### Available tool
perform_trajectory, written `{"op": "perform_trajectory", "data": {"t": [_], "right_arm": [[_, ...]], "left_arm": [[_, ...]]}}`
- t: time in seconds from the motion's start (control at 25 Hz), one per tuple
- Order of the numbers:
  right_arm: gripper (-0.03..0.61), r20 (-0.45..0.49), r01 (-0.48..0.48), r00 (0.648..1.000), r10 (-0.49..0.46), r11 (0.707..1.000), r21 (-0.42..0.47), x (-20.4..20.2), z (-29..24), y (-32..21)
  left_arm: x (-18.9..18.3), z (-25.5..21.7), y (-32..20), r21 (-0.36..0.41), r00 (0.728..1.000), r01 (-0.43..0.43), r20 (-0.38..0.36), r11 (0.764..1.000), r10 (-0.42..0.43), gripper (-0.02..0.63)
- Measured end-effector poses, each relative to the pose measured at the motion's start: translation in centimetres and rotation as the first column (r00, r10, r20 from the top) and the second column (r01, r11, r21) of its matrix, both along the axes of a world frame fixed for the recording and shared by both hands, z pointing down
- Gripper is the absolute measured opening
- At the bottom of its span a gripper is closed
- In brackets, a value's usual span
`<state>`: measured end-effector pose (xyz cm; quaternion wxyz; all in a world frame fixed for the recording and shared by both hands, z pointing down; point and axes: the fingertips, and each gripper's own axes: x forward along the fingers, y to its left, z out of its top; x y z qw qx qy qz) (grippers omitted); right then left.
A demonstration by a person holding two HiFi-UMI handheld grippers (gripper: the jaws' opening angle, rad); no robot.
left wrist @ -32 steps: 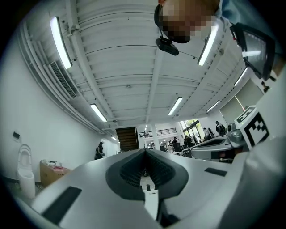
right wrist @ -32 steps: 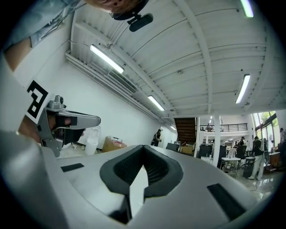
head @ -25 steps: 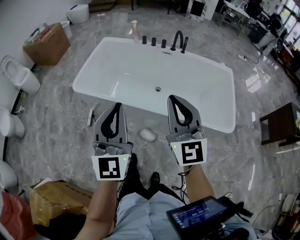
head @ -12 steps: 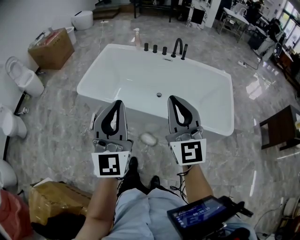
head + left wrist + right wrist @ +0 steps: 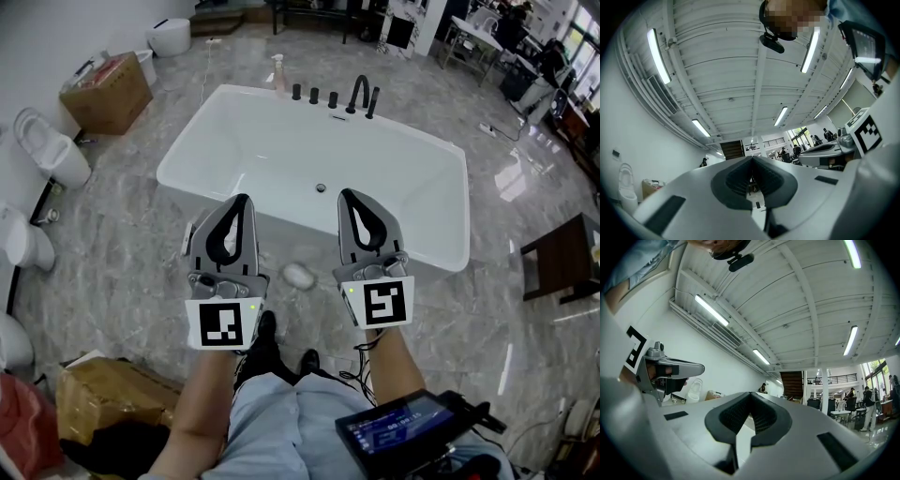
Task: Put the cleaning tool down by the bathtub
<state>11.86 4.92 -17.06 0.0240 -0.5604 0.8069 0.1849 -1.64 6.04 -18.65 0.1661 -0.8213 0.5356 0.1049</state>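
While their jaws meet, left gripper (image 5: 243, 201) and right gripper (image 5: 346, 195) hold nothing.

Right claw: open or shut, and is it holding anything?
Shut and empty. In the right gripper view the right claw has its two jaws meeting at the tip, with nothing between them.

No legible text (screen (image 5: 394, 429) digits blurred).

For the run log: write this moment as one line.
left gripper: shut, empty | right gripper: shut, empty | white object: on floor by bathtub
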Motion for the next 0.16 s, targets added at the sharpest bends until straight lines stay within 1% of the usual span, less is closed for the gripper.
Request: {"op": "perform_trajectory", "data": {"t": [0.16], "right_arm": [[0.012,-0.003,-0.001,1.000,0.001,1.000,0.001,-0.19,0.59,-0.39]], "left_arm": [[-0.18,0.73,-0.42,-0.012,1.000,0.002,0.005,1.000,-0.002,0.015]]}}
